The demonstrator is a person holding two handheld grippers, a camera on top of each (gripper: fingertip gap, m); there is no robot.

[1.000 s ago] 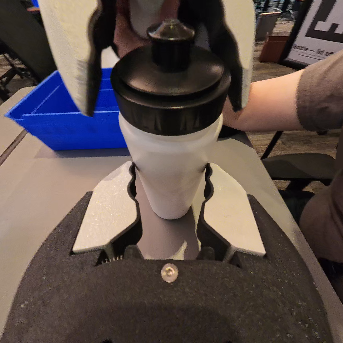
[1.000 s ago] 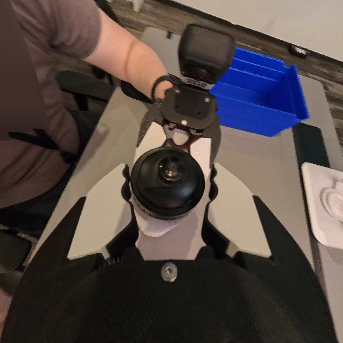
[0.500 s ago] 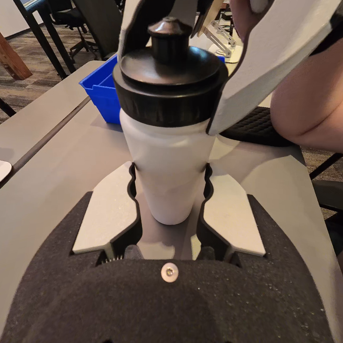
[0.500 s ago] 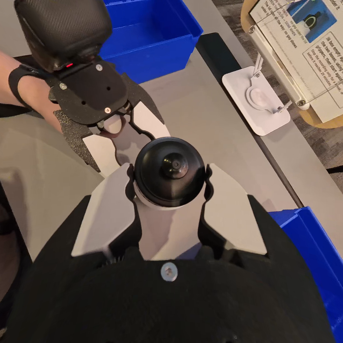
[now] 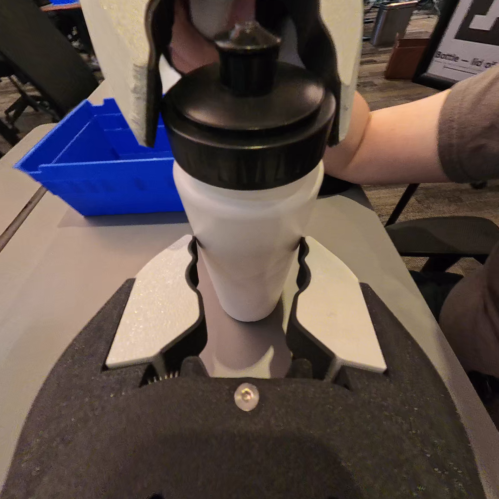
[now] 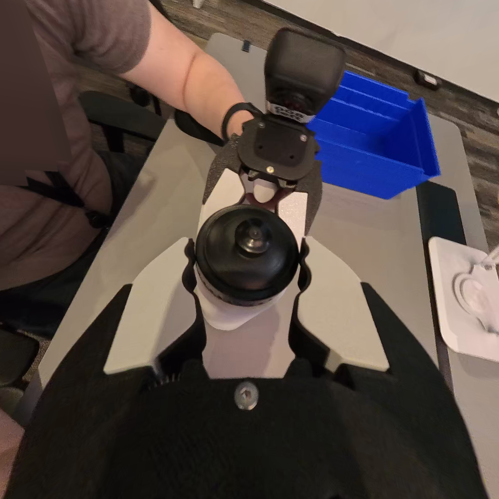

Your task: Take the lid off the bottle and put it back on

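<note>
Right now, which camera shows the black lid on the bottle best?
The right wrist view: it looks down on the whole round lid and its spout, between the right gripper's fingers. The left wrist view shows the lid side-on, its top edges partly hidden by those fingers.

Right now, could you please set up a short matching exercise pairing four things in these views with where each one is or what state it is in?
Things:
1. lid
2. bottle
3. blue bin
4. white tray

Places or states:
A. standing upright on the grey table, body gripped by the left gripper
B. lying flat on the table at the right edge of the right wrist view
C. seated on the bottle, between the jaws of the right gripper
D. on the table beyond the bottle, open side up

Pairs: 1-C, 2-A, 3-D, 4-B
</note>
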